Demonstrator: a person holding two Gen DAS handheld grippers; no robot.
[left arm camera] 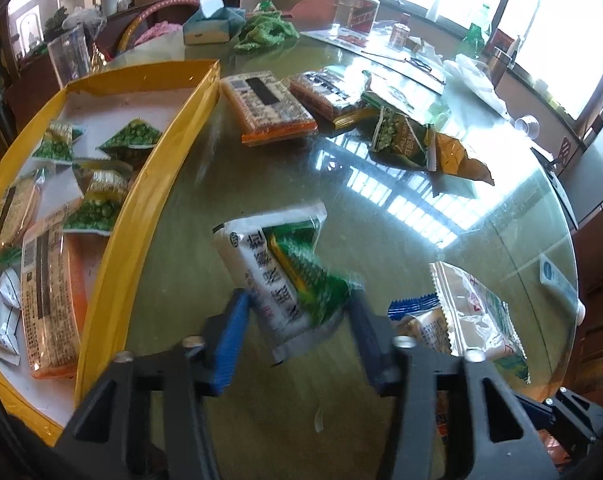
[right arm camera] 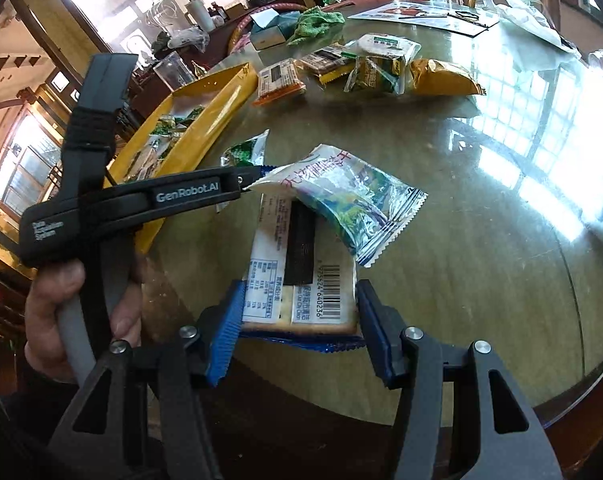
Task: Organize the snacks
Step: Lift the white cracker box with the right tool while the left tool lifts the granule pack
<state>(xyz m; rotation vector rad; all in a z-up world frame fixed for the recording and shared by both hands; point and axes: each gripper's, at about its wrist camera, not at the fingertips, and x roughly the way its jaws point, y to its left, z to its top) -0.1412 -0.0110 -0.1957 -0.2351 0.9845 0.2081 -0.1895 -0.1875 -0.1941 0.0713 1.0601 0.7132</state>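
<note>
My left gripper (left arm camera: 299, 334) is shut on a white-and-green snack packet (left arm camera: 277, 268), which sits tilted between the blue pads just above the glass table. To its left stands the yellow tray (left arm camera: 181, 128), holding several green pea packets and orange cracker packs. My right gripper (right arm camera: 299, 320) is shut on a clear cracker pack with a barcode (right arm camera: 301, 280) near the table's front edge. A silver-and-green packet (right arm camera: 357, 208) lies across the far end of that pack. In the right wrist view a hand holds the left gripper's black handle (right arm camera: 181, 196), and the tray (right arm camera: 217, 116) is behind it.
Loose snacks lie across the table's far side: two orange-edged packs (left arm camera: 269, 108), a green packet (left arm camera: 401, 140) and a yellow bag (left arm camera: 461, 160). Further back are a tissue box (left arm camera: 209, 24), a green cloth (left arm camera: 265, 32) and a glass jar (left arm camera: 349, 0). The round table's edge (left arm camera: 561, 240) curves on the right.
</note>
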